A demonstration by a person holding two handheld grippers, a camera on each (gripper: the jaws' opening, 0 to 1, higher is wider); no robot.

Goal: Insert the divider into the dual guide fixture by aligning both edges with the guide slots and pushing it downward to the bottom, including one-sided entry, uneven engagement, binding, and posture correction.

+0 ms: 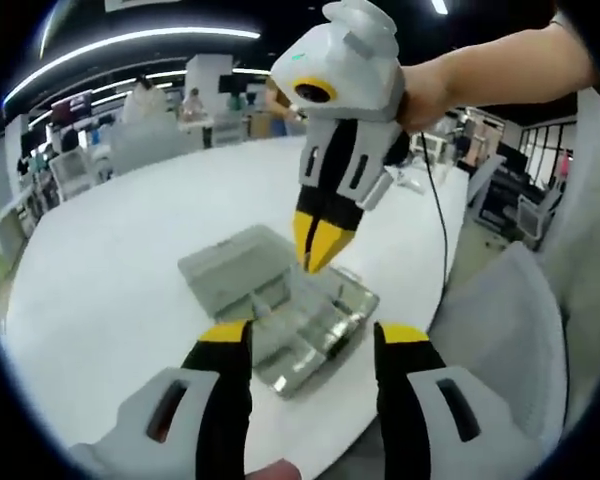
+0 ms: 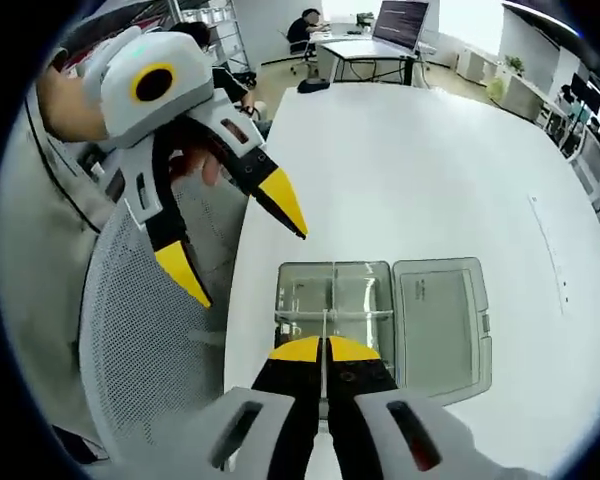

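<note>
Right tongs [image 2: 324, 350] closed on thin divider [image 2: 325, 318] above open box [image 2: 335, 300] near table [image 2: 430, 170] edge; insertion barely begun; left tongs [image 2: 242, 235] wide open, empty

The right tongs [image 1: 321, 243] point steeply down with their yellow tips pressed together, a bare hand [image 1: 427, 92] gripping the body from the far right; the left tongs [image 2: 242, 235] hover with tips spread wide, held by a hand [image 2: 68, 103] at far left
</note>
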